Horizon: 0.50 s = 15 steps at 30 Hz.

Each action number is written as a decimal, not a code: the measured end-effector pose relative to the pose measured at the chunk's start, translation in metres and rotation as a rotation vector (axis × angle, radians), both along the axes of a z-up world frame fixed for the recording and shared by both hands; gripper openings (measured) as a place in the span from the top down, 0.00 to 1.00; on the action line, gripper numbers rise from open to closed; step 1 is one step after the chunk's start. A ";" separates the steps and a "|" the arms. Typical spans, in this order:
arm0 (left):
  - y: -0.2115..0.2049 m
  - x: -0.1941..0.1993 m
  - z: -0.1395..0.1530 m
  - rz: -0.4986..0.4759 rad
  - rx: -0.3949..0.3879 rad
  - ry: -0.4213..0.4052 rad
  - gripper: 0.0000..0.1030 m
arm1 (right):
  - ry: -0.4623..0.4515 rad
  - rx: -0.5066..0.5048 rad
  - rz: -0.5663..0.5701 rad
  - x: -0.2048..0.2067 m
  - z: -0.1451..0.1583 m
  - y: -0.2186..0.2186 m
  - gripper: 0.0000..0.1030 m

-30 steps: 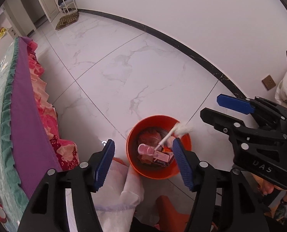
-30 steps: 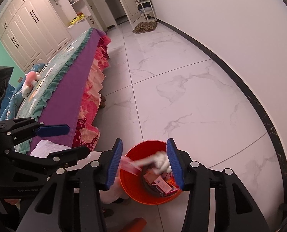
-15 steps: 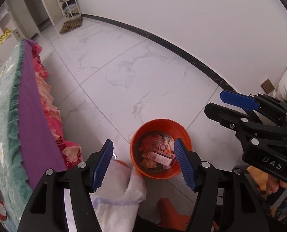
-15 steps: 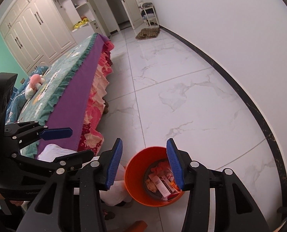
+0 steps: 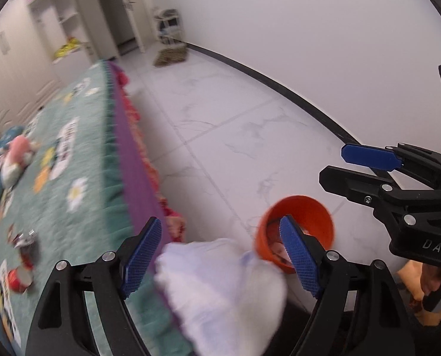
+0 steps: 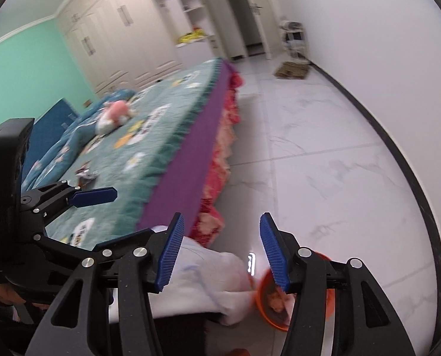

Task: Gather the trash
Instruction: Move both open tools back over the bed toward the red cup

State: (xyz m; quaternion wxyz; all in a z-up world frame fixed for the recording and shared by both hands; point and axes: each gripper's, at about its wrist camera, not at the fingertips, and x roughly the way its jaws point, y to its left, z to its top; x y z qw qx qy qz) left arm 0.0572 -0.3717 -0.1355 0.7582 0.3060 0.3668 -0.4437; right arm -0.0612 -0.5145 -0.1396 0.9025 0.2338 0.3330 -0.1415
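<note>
Nearest, the left gripper (image 5: 220, 258), jaws just widened and empty, hangs over white cloth (image 5: 223, 284), with the orange bin (image 5: 297, 213) of trash on the floor just beyond, then the right gripper (image 6: 220, 252) marked "DAS", also freshly parted and empty, and the bed (image 6: 167, 130) farther off.

A bedroom in a home. A bed (image 6: 161, 136) with a teal flowered quilt, a purple border and a pink ruffled skirt fills the left side; a pink plush toy (image 6: 116, 115) lies on it. Cream built-in wardrobes (image 6: 110, 38) with open shelves line the far wall beside a mint-green wall (image 6: 27, 68). The floor (image 6: 324, 154) is white marble-look tile edged by a dark skirting. An open doorway (image 6: 241, 14), a small mat (image 6: 291, 71) and an orange waste bin (image 5: 297, 231) complete the domestic setting.
</note>
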 end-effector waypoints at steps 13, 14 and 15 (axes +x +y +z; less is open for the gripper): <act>0.142 0.081 0.018 0.400 -0.068 -0.001 0.18 | -0.038 -0.053 0.376 0.124 0.035 0.120 0.48; 0.154 0.088 0.019 0.437 -0.074 -0.001 0.18 | -0.039 -0.058 0.400 0.134 0.037 0.129 0.48; 0.165 0.093 0.019 0.460 -0.077 0.003 0.18 | -0.043 -0.062 0.430 0.145 0.038 0.141 0.48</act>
